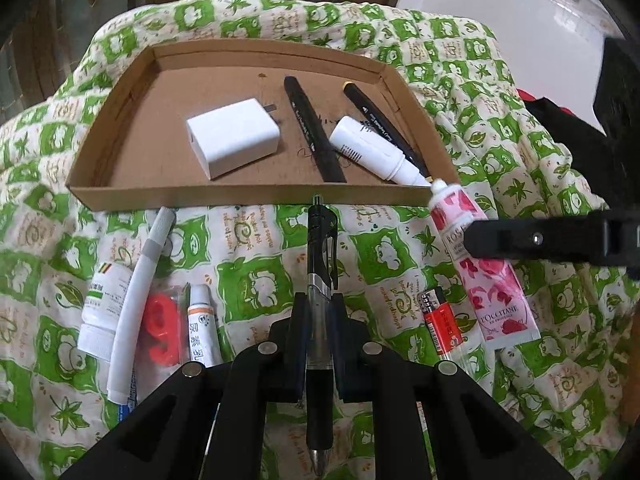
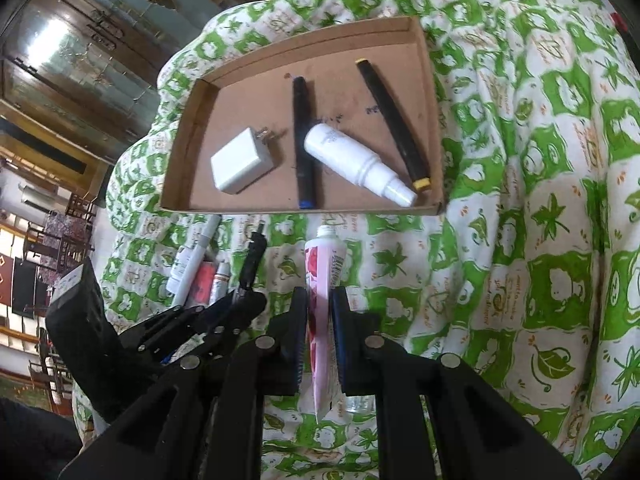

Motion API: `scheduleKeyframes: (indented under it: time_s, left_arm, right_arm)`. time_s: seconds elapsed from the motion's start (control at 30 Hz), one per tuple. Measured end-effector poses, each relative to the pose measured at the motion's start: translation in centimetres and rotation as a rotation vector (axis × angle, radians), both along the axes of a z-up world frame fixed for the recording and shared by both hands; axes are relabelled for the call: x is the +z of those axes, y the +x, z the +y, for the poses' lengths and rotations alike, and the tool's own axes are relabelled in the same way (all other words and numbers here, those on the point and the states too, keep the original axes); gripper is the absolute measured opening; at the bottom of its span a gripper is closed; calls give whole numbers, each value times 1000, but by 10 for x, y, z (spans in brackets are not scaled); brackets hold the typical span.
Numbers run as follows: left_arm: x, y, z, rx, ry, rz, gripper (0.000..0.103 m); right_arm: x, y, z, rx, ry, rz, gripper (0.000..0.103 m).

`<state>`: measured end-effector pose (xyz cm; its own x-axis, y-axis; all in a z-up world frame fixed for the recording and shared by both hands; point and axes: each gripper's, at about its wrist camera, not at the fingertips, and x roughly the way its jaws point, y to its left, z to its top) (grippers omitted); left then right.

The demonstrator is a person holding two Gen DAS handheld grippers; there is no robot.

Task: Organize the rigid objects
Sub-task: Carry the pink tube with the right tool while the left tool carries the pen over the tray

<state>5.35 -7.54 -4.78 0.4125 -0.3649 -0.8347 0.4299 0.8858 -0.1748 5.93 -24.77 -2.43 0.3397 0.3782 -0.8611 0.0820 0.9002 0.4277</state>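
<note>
Left tongs (image 1: 320,316) are gripping a slim black pen (image 1: 320,280); right tongs (image 2: 319,320) are pinching a soft rose-printed tube (image 2: 320,280) near the cardboard tray (image 2: 240,210).

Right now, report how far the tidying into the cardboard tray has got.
Done: the cardboard tray holds a white charger, two black markers and a white spray bottle. In hand: the left gripper is clamped on a black pen; the right gripper grips the rose hand-cream tube. Left on the quilt: a red lighter, white stick, ointment tube, red item and white bottle.
</note>
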Motion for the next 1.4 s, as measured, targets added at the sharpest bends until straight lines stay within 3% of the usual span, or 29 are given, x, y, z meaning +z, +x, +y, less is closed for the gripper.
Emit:
scheduleKeyframes:
  time_s: [0.57, 0.73, 0.77, 0.83, 0.87, 0.9, 1.1, 1.17, 1.23, 1.3, 1.37, 1.4]
  left_arm:
    - [19, 1, 3, 11, 21, -60, 10]
    - [32, 7, 8, 15, 5, -85, 10]
    - [35, 10, 11, 23, -5, -89, 10]
    - [43, 19, 17, 42, -26, -96, 10]
    - [47, 24, 20, 50, -34, -101, 10]
    - [50, 28, 23, 58, -42, -106, 10]
    - [58, 46, 36, 95, -86, -115, 10]
    - [56, 48, 40, 103, -93, -111, 10]
    - [53, 49, 44, 114, -103, -102, 10]
    - [50, 49, 47, 125, -121, -94, 10]
    - [48, 50, 50, 136, -138, -88, 10]
    - [47, 50, 51, 140, -144, -83, 10]
  right_arm:
    - [18, 22, -16, -24, -20, -60, 7]
    - [8, 32, -11, 37, -10, -14, 6]
    - [5, 31, -9, 45, -15, -6, 8]
    - [-5, 27, -4, 73, -59, 11, 26]
    - [-8, 26, -3, 74, -79, 16, 41]
    - [-11, 26, -1, 76, -88, 20, 47]
    - [-39, 33, 23, 168, -146, 71, 47]
    - [-51, 34, 35, 214, -223, 91, 47]
    - [-61, 36, 44, 244, -290, 102, 38]
    - [-64, 38, 45, 237, -338, 91, 20]
    - [-58, 38, 42, 218, -300, 83, 16]
    - [-52, 37, 39, 210, -271, 75, 8]
